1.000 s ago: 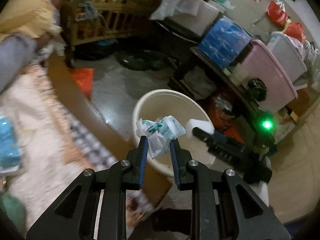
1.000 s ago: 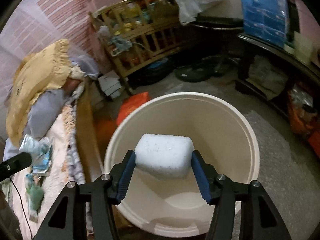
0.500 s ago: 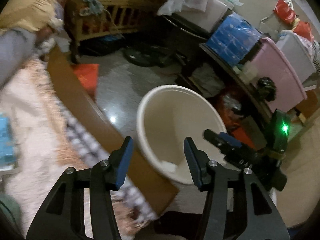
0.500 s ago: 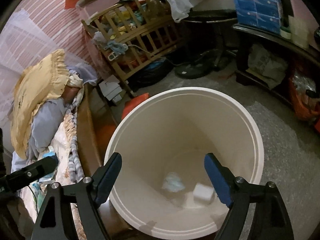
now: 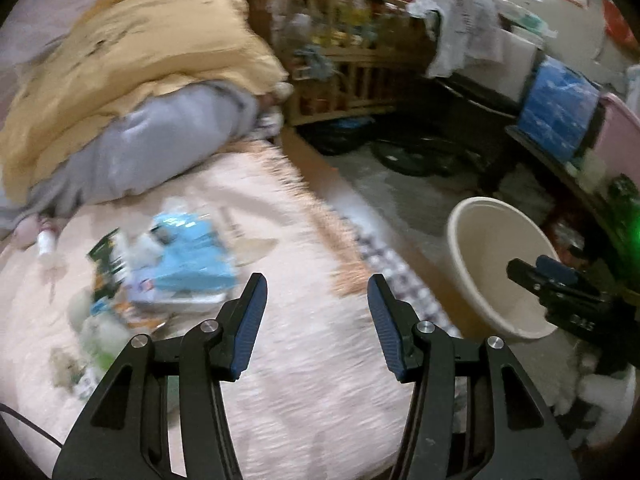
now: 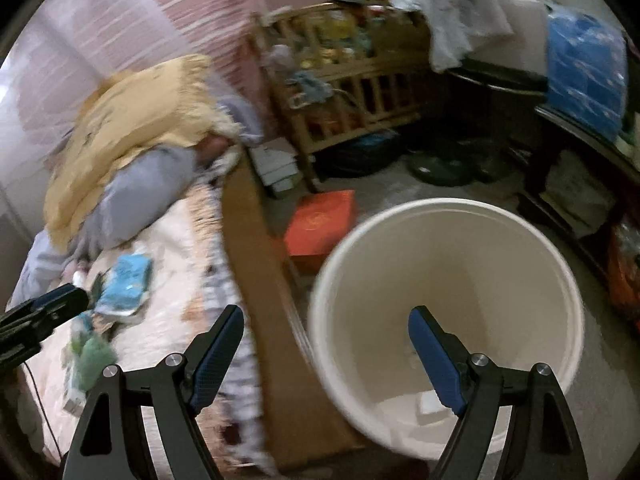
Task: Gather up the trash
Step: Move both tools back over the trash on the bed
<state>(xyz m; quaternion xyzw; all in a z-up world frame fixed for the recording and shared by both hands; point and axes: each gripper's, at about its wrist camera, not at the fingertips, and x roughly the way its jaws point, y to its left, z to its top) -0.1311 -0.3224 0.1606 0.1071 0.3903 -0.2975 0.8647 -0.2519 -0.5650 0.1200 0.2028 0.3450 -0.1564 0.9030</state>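
A cream bucket (image 6: 440, 206) stands on the floor beside the bed, with a white block (image 6: 430, 404) lying on its bottom. My right gripper (image 6: 326, 314) is open and empty above the bucket's left rim and the bed's wooden edge. My left gripper (image 5: 317, 284) hangs open and empty over the pink bedspread. Litter lies on the bed left of it: a blue packet (image 5: 192, 256), a green-black wrapper (image 5: 108, 256) and a green wad (image 5: 100, 344). The left wrist view has the bucket (image 5: 460, 248) at the right. Both views are blurred.
A yellow pillow (image 5: 132, 52) and grey clothing (image 5: 160, 140) are piled at the bed's head. An orange box (image 6: 320, 220) lies on the floor by the bucket. Behind it are a wooden crib (image 6: 352, 92), a fan base (image 6: 440, 168) and crowded shelves (image 5: 560, 108).
Both grippers opened; the crumpled wrapper and the white block dropped into the bucket. The left gripper then swung left over the bed. The right one shifted left past the bucket's rim.
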